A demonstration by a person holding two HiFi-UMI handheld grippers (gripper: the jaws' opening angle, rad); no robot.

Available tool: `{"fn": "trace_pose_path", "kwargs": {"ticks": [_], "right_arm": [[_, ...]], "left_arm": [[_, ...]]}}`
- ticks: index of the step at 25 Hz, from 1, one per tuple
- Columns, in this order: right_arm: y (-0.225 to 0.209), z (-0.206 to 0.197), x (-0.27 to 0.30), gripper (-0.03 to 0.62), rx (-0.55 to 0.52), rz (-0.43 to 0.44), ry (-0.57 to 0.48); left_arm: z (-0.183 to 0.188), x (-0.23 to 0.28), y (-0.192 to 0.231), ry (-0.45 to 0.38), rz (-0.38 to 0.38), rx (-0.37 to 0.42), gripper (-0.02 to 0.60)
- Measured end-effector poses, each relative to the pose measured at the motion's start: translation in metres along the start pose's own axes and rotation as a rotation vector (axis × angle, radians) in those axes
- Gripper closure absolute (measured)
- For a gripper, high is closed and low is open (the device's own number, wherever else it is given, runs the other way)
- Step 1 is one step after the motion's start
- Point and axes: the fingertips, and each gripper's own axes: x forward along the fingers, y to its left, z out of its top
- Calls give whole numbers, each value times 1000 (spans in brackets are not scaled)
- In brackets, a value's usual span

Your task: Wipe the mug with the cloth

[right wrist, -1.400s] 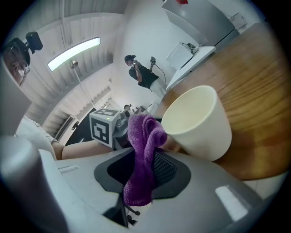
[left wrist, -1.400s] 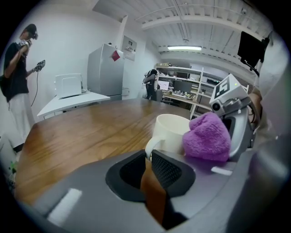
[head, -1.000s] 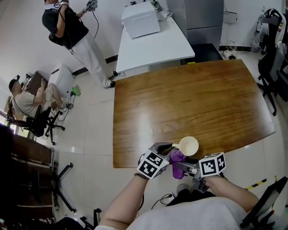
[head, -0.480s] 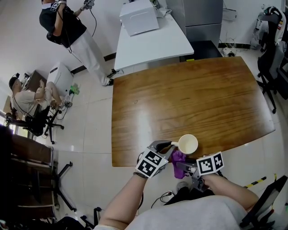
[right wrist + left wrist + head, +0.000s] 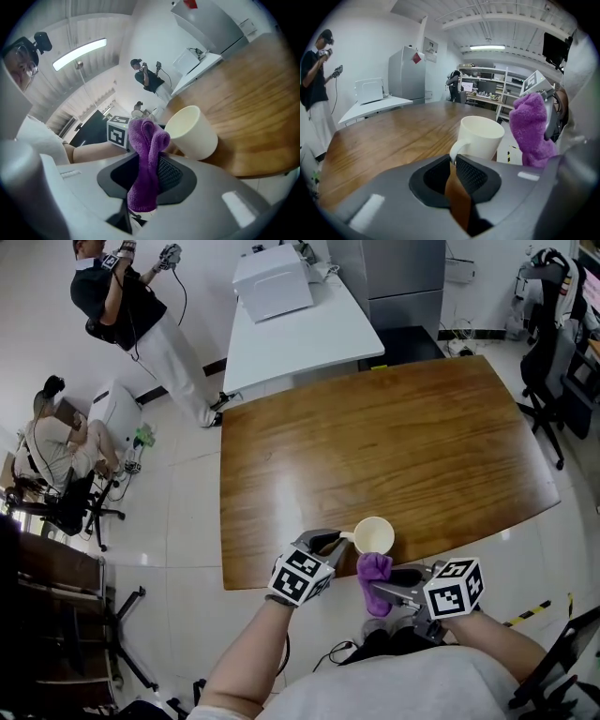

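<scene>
Your right gripper [image 5: 382,591] has swung out toward the lower right of the head view, and the cloth [image 5: 373,570] has come with it: half a second ago the purple wad was tucked in at the mug's lower left, and now it sits directly below the mug [image 5: 373,535], showing more of itself and just beside the wall rather than pressed into it. I'd read that as a pause between strokes, with wiping only partly done and the cloth needing to go back onto the mug. The mug is at the near edge of the wooden table [image 5: 375,446], low and centre in that view, mouth up; whether its base rests on the wood or is held just clear, you cannot tell from here. Your left gripper [image 5: 330,542] has its jaws clamped on the mug's handle, plain in the left gripper view, coming in from the mug's left. The right gripper's jaws are pinched on the cloth, which stands up out of them in a folded lump with its top level with the mug's rim. Both forearms reach in from the bottom of the frame, the marker cubes either side of the cloth.
</scene>
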Motion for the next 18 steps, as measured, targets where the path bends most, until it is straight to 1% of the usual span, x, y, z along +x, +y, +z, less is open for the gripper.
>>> {"fn": "trace_pose_path", "kwargs": {"ticks": [5, 9, 16, 18], "right_arm": [[-37, -9, -3, 490, 54, -66, -3], [-53, -16, 7, 490, 58, -89, 14], [-83, -34, 12, 490, 93, -166, 66], [-87, -38, 13, 490, 106, -175, 70]], "left_arm": [[3, 2, 2, -11, 6, -2, 545], [1, 3, 3, -21, 8, -8, 545], [0, 4, -1, -25, 2, -4, 541], [1, 3, -2, -24, -4, -8, 541]]}}
